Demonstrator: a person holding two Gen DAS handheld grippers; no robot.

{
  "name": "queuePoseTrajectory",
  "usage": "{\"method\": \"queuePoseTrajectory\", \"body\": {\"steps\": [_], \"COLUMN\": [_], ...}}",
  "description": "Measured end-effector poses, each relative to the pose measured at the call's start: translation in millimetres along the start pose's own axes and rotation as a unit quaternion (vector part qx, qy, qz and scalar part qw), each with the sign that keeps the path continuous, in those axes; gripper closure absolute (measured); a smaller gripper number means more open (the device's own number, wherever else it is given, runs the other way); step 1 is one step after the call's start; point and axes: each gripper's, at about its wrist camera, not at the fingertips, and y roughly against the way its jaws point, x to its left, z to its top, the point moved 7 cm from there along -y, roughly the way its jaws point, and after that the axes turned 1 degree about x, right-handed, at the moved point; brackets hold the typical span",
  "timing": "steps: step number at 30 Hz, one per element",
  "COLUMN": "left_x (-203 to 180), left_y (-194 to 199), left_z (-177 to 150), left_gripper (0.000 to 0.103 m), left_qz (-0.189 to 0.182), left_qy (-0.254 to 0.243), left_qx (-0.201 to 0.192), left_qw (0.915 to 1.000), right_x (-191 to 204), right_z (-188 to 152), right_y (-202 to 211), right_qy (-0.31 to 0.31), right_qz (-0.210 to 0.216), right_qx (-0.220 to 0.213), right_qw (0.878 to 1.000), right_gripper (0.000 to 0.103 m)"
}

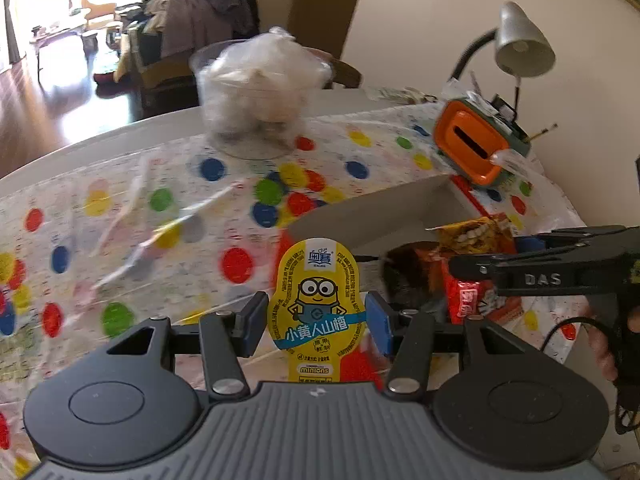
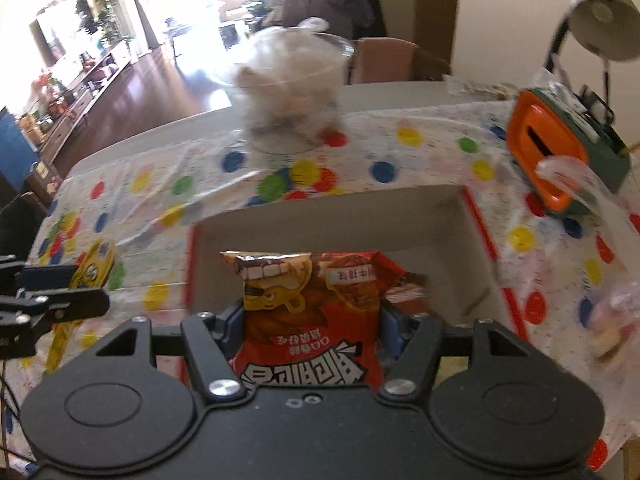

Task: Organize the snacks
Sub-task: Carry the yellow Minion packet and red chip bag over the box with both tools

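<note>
My left gripper (image 1: 316, 320) is shut on a yellow Minions snack packet (image 1: 318, 300), held upright above the dotted tablecloth, left of a cardboard box (image 1: 352, 216). My right gripper (image 2: 312, 320) is shut on a red snack bag (image 2: 308, 304) and holds it over the near end of the open box (image 2: 420, 204). In the left wrist view the right gripper (image 1: 500, 272) reaches in from the right with the red bag (image 1: 468, 300) over the box. In the right wrist view the left gripper (image 2: 60, 304) with the yellow packet (image 2: 94, 268) shows at the left edge.
A clear tub of white wrapped snacks (image 1: 256, 88) stands at the table's far side. An orange and green holder (image 1: 476, 148) and a grey desk lamp (image 1: 520, 40) stand at the right. Thin wrapped sticks (image 1: 176, 228) lie on the cloth. A plastic bag (image 2: 616, 308) lies right of the box.
</note>
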Motion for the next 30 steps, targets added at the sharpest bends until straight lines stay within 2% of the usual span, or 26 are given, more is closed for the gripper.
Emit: {"method": "queuePoseTrajectory", "body": {"steps": [12,22,30], "left_x": [-60.9,-80.1,-77.3], "left_y": [-60.7,-118.7,-149.5], "left_z": [17.4,24.2,20.4], "left_gripper": [0.051,0.051,0.051], "left_qz": [0.009,0.026,0.041], "left_qy": [-0.018,-0.015,-0.001], "left_qx": [0.029,0.085,0.132], "left_qw": [0.9994,0.9959,0.9904], "right_x": [-69.7,-68.8,-73.6], "right_z": [-16.3,-27.1,-29.3], "right_y": [-28.1,-53.5,-76.0], "right_qy": [0.009,0.053,0.045], "right_qz": [-0.020,-0.013,-0.014], "right_qx": [0.033,0.066,0.088], "right_qw": [0.999,0.996,0.995], "right_gripper": [0.039,0.039,0.039]}}
